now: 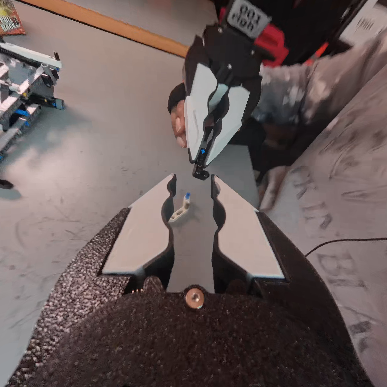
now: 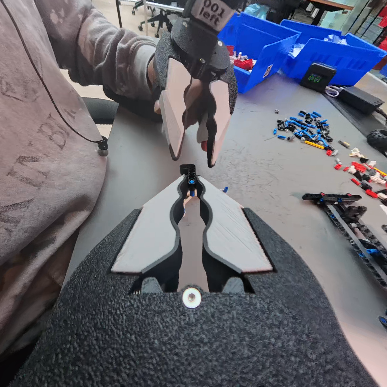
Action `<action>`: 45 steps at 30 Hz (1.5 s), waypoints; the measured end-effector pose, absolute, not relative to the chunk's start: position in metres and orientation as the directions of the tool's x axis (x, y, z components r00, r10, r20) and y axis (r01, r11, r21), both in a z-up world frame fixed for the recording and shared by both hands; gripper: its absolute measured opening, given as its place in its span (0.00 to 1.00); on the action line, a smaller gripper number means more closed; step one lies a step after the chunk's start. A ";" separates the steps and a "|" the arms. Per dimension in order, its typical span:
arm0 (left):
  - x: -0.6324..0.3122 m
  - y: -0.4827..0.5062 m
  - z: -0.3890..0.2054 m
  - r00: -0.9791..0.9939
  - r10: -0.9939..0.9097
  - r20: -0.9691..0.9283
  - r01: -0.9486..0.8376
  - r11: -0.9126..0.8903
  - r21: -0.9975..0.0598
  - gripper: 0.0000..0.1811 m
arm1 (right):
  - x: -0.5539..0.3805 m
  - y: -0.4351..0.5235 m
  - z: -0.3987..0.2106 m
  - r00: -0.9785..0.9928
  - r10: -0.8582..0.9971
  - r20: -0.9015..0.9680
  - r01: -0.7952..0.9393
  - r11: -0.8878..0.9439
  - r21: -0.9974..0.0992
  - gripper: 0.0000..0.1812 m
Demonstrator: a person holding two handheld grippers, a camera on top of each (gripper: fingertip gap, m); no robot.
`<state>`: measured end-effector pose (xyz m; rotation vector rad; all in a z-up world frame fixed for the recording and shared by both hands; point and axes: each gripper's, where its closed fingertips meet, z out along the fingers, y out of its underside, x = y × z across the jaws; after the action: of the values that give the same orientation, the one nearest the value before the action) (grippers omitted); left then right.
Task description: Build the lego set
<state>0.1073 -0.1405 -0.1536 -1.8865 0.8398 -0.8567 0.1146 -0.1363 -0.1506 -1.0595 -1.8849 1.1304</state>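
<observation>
My right gripper [image 2: 191, 178] is shut on a small black L-shaped lego piece [image 2: 189, 172] with a blue pin in it, held above the grey table [image 2: 261, 188]. In the left wrist view the right gripper [image 1: 200, 162] comes in from the top with the black piece [image 1: 200, 167] sticking out of its tips. My left gripper [image 1: 193, 177] is open and empty, its tips just short of the black piece. It also shows in the right wrist view [image 2: 193, 161], facing my right gripper. A white angled lego piece [image 1: 181, 209] with a blue pin lies on the table below the left fingers.
A partly built grey and white model [image 1: 25, 90] stands at the left. A black frame assembly [image 2: 339, 211], piles of loose blue and black pieces [image 2: 307, 132] and red and white pieces [image 2: 366, 173], a tyre [image 2: 379, 138] and blue bins [image 2: 272, 52] lie to the right. Left and right tips are no more than a few centimetres apart.
</observation>
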 end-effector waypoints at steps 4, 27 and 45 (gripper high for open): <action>0.117 -0.146 -0.167 0.522 -0.852 -0.025 -0.411 -0.226 -0.883 0.09 | 0.112 -0.140 -0.152 -0.462 0.876 0.142 0.282 0.297 -0.912 0.04; 0.117 -0.146 -0.204 0.506 -0.861 -0.043 -0.552 -0.286 -0.783 0.08 | 0.123 -0.135 -0.197 -0.541 0.821 0.183 0.459 0.470 -0.754 0.04; 0.117 -0.147 -0.219 0.494 -0.869 -0.037 -0.589 -0.304 -0.749 0.09 | 0.124 -0.135 -0.212 -0.560 0.817 0.135 0.531 0.480 -0.698 0.04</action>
<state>0.1171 -0.1468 -0.2189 -2.0177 1.1959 -0.4948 0.1238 -0.1353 -0.2120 -1.1184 -2.2752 0.8445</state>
